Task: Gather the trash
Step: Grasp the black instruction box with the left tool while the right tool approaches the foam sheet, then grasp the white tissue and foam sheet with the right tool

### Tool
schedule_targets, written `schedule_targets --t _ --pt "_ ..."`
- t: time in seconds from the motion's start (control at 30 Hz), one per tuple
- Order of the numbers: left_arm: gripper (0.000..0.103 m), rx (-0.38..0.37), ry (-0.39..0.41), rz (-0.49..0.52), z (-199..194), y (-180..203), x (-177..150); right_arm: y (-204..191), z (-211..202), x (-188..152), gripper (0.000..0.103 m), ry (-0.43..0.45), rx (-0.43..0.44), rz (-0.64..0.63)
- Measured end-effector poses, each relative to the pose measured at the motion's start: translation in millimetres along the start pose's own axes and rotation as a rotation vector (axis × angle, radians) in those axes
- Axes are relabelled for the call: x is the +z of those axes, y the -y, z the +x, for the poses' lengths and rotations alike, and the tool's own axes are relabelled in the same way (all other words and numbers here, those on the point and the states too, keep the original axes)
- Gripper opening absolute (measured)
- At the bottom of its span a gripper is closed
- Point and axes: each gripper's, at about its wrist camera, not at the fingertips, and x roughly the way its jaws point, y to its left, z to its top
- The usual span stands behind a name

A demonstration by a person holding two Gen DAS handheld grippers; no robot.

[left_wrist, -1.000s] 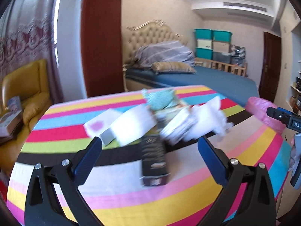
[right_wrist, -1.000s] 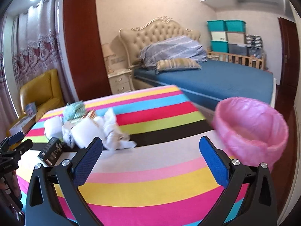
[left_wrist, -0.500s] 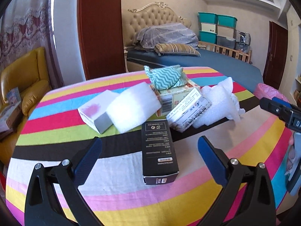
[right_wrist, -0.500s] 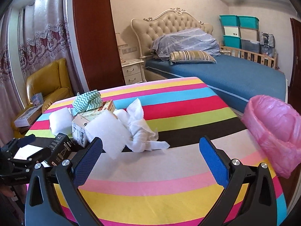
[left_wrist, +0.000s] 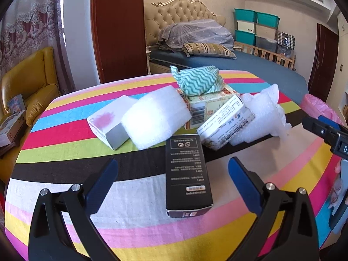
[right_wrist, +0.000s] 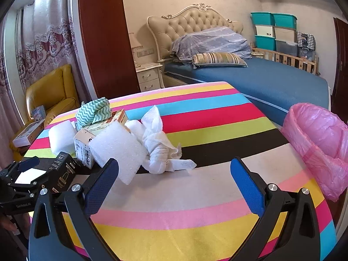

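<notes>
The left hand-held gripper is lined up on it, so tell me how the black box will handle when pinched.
The black box lies flat and looks like thin card, so it probably stays stiff but may dent under a hard squeeze. It is likely light. Its smooth printed faces could slip between the fingers of the open left hand-held gripper.

Trash pile [right_wrist: 113, 139] crowds the table's [right_wrist: 195, 195] left half; the near edge and right half lie clear up to the pink bin [right_wrist: 322, 143] beyond the right edge.
</notes>
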Motion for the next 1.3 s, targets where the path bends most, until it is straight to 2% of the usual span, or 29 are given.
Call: schedule_targets --t 0.07,0.2,0.33,0.4,0.47,0.57,0.77,0.9,1.07,1.3 --pt "0.094 -0.003 -0.013 0.01 2.0 2.4 -0.5 0.2 0.8 -0.4 0.097 -0.005 -0.001 -0.001" --pt "0.076 -0.036 -0.098 -0.001 15.8 1.1 -2.9 1.1 1.6 -0.5 0.097 -0.011 0.0 0.005" --pt "0.059 -0.055 -0.145 -0.015 26.4 -2.8 -3.6 0.2 2.5 -0.3 0.097 -0.013 0.001 -0.002" --pt "0.038 -0.083 -0.17 -0.013 31.2 -2.5 -4.6 -2.7 4.1 -0.2 0.097 -0.02 0.008 -0.02" --pt "0.038 -0.096 -0.173 -0.018 31.9 -3.1 -4.9 -7.6 5.6 0.0 0.097 -0.028 0.016 -0.047" --pt "0.038 -0.102 -0.102 -0.056 18.6 -10.8 -5.2 -17.0 8.4 -0.4 0.096 -0.044 0.029 -0.092" --pt "0.038 -0.039 0.028 -0.098 -11.2 -27.0 -10.1 -35.5 14.5 3.1 0.093 -0.046 0.064 -0.203" --pt "0.038 -0.014 0.11 -0.142 -26.8 -39.5 -10.9 -50.4 23.4 12.8 0.091 -0.055 0.117 -0.291" --pt "0.038 -0.001 0.156 -0.194 -35.6 -51.5 -9.8 -72.6 35.3 24.4 0.091 -0.062 0.185 -0.381" --pt "0.038 -0.001 0.188 -0.24 -43.3 -62.1 -12.0 -93.2 51.1 13.0 0.087 -0.15 0.253 -0.454"
